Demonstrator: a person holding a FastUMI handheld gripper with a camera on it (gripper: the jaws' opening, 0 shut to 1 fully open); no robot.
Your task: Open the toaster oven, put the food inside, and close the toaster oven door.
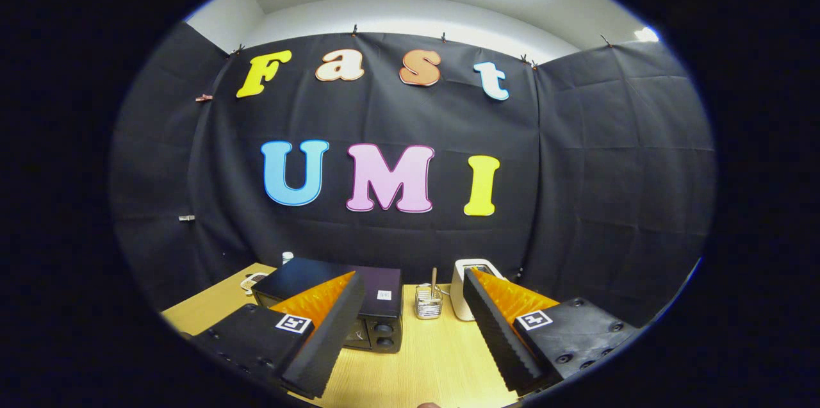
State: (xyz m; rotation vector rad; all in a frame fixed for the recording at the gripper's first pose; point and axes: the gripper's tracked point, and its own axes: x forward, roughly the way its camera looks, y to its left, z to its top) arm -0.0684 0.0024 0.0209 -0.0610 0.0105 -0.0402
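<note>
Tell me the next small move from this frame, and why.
Probably move the gripper forward and down toward the toaster oven, aiming at its door. The jaws stand wide open with nothing between them, well above the wooden table. The oven sits behind the left finger, its door apparently shut; its handle cannot be made out. A glass jar and white toaster stand to the right.

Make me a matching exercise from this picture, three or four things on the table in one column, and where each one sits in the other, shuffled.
Things:
1. toaster oven
2. glass holder
3. white appliance
4. gripper

Places or states:
A. partly behind the right finger
B. partly behind the left finger
C. on the wooden table, beyond the gap between the fingers
D. open, holding nothing

Pairs: 1-B, 2-C, 3-A, 4-D
</note>
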